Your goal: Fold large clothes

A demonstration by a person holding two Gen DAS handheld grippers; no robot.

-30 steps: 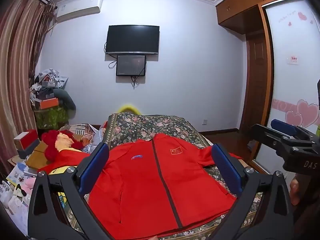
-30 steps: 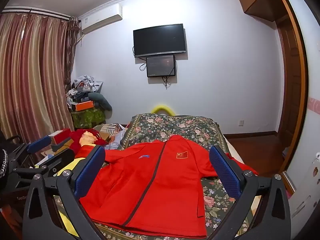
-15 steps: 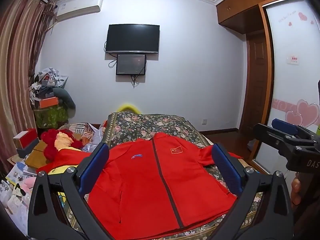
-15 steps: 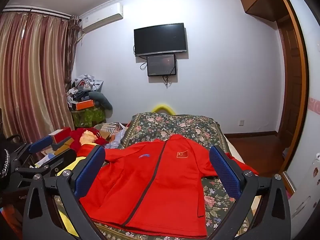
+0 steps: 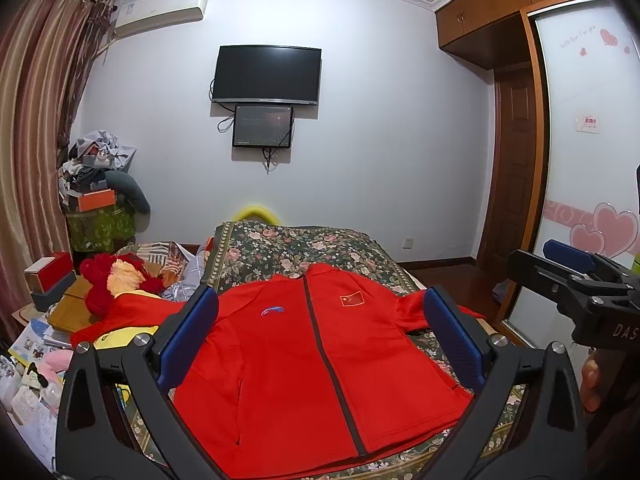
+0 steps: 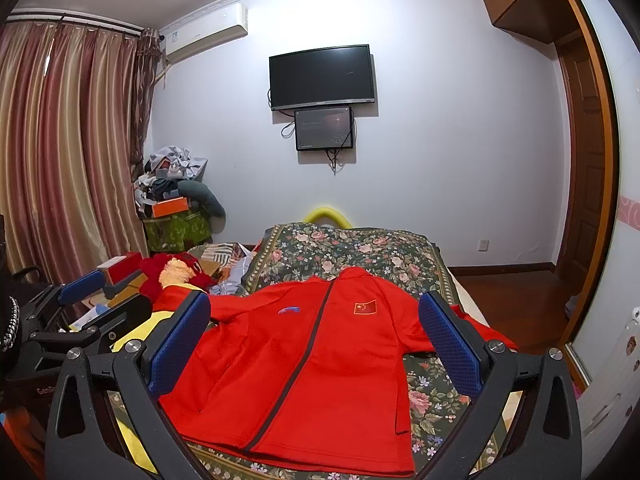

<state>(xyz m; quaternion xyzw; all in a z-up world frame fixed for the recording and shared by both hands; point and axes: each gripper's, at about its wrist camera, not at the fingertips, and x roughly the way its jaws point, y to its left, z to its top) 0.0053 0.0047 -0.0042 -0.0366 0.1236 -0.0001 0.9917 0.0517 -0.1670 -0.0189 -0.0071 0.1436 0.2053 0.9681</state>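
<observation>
Hovering above the near edge of the bed (image 5: 280,240), both tools are empty. Left side: red plush toy (image 5: 114,280) and cluttered boxes sit beside the bed. Left gripper (image 5: 320,336) has jaws wide apart, nothing between them. Centre: red jacket (image 5: 304,364) lies flat, front up, zipped, sleeves spread, on the floral bedspread. Right gripper (image 6: 314,334) likewise has jaws wide apart, clear of the fabric. Right side: wooden door (image 6: 588,184) and wardrobe panel (image 5: 588,120). Wall-mounted TV (image 6: 322,76) is dark.
</observation>
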